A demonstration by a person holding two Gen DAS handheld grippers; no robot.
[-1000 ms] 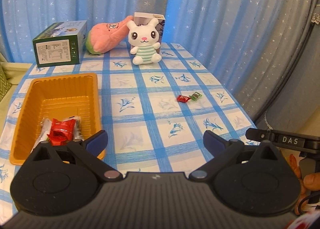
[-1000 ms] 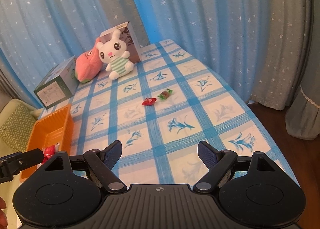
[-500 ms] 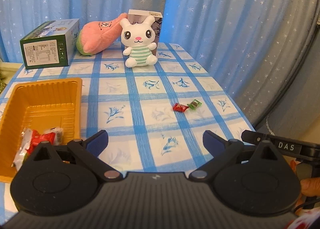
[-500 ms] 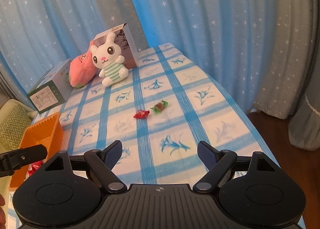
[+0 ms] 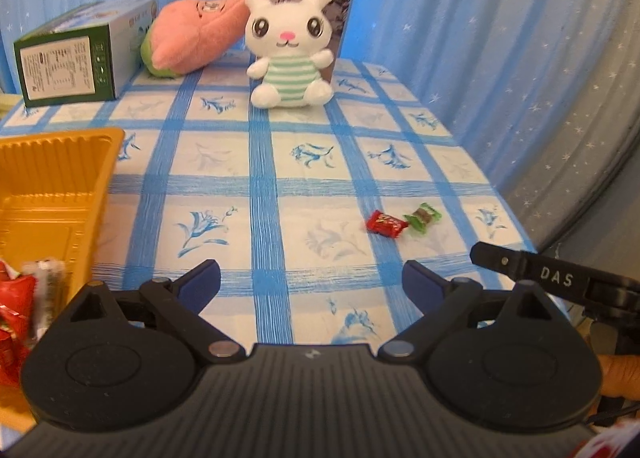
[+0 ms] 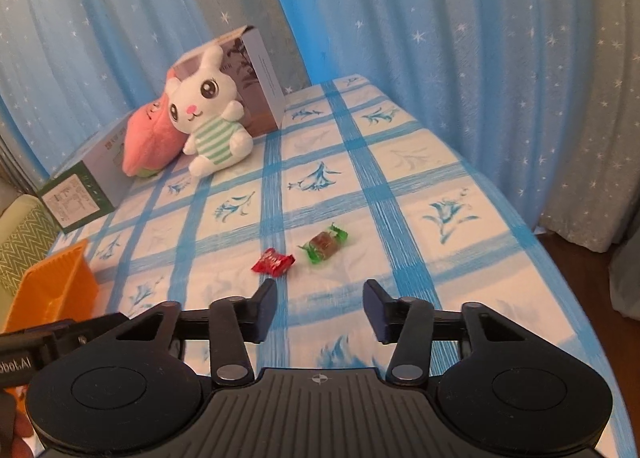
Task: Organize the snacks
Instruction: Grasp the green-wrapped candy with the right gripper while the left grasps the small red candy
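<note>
Both claws now sit lower, nearer the red candy (image 6: 273, 262) and green candy (image 6: 325, 245) by the desk's (image 6: 420, 177) right edge; right claw (image 6: 320, 308) has just been narrowing, nothing between its jaws; left claw (image 5: 311, 285) gapes wide, empty.

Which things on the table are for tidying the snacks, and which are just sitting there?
For the job:
- red candy
- green candy
- orange tray, with wrapped snacks already inside

Just sitting there:
- bunny toy
- pink plush
- green box
- box behind the bunny
</note>
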